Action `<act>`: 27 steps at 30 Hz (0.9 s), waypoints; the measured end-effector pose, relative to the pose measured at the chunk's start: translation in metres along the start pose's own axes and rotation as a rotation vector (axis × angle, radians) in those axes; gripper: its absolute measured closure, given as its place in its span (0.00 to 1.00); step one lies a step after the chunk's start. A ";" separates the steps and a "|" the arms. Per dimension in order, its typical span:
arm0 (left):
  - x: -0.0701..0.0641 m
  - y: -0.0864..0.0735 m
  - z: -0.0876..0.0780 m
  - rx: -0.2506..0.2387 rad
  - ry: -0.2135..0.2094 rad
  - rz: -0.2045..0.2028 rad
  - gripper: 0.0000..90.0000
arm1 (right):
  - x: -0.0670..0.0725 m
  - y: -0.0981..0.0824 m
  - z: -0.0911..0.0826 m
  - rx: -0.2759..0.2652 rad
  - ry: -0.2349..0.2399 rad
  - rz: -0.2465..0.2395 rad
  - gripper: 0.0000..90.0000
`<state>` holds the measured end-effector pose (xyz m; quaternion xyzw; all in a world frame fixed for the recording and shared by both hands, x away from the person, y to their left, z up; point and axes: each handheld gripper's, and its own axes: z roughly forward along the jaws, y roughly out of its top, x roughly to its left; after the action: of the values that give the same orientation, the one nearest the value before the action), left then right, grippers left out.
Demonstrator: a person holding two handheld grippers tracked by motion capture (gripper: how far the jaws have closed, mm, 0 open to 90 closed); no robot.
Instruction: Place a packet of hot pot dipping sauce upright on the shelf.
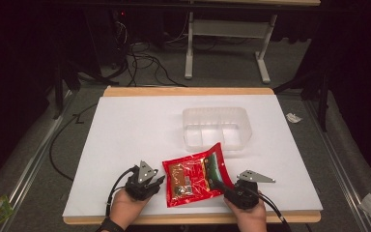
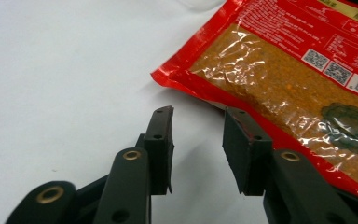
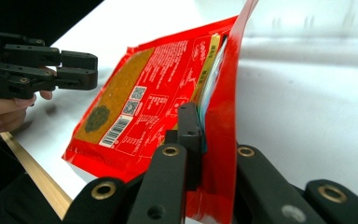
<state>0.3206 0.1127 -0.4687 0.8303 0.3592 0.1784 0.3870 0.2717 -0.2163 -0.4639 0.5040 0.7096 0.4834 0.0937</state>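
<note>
Red and shiny, the packet (image 1: 195, 180) lay on the white table (image 1: 125, 135) near us. Our right gripper (image 3: 205, 135) pinched its edge tight. Our left gripper (image 2: 198, 135) hung loose beside its corner. From above, we saw a clear tray (image 1: 216, 126) behind it.

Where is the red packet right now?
In the high view the red packet lies near the table's front edge, just in front of the clear plastic tray, between the open left gripper and the right gripper, which clamps its right edge.
</note>
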 end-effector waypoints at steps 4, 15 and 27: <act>0.005 0.002 -0.006 -0.040 -0.008 -0.043 0.65 | 0.003 0.007 -0.005 -0.029 0.002 -0.036 0.99; 0.006 0.015 -0.014 -0.177 -0.100 -0.122 0.46 | 0.005 0.041 -0.018 -0.099 0.047 -0.131 0.99; -0.003 0.031 -0.006 -0.242 -0.167 -0.141 0.45 | 0.003 0.065 -0.036 -0.184 0.125 -0.191 1.00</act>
<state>0.3292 0.0996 -0.4406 0.7624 0.3590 0.1233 0.5242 0.2887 -0.2339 -0.3934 0.3925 0.7114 0.5658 0.1406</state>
